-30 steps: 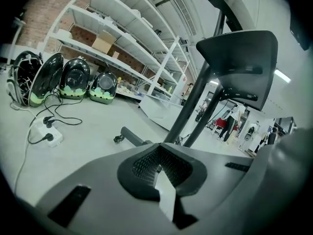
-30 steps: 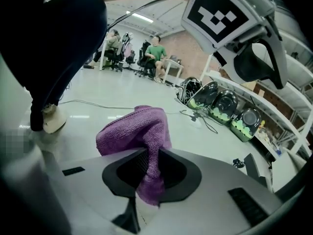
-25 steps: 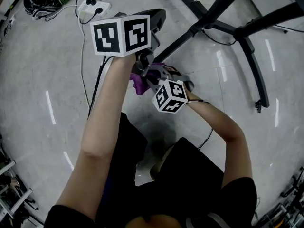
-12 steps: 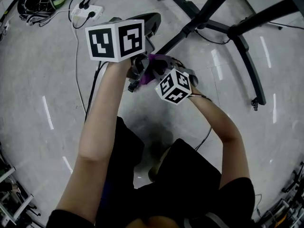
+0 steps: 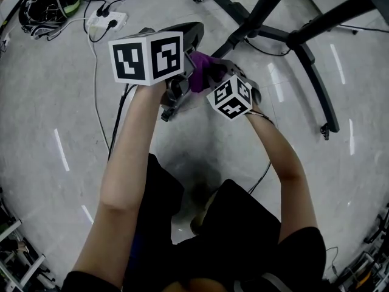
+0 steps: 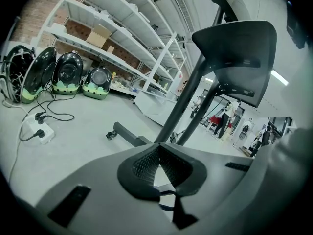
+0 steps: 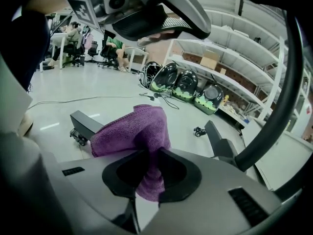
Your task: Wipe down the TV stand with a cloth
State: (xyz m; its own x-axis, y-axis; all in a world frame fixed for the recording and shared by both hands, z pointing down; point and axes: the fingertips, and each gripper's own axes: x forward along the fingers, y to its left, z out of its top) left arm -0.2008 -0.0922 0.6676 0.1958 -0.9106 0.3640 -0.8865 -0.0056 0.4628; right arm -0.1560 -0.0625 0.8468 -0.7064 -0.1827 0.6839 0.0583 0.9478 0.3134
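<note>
Clamping a fold of purple cloth (image 7: 132, 129), aloft short of the TV stand (image 5: 234, 8), the right hand-held gripper (image 7: 151, 155) is risking slippage under wiping drag; the left hand-held gripper (image 6: 159, 153) is idling closed, empty.

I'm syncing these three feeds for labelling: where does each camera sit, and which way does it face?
Head view: on the head, facing steeply down; forearms, left gripper and right gripper show.
Left gripper view: along its shut, empty jaws toward the TV stand.
Right gripper view: along jaws clamping the purple cloth; left gripper overhead.
Shared: both gripper views show the shelves.
</note>
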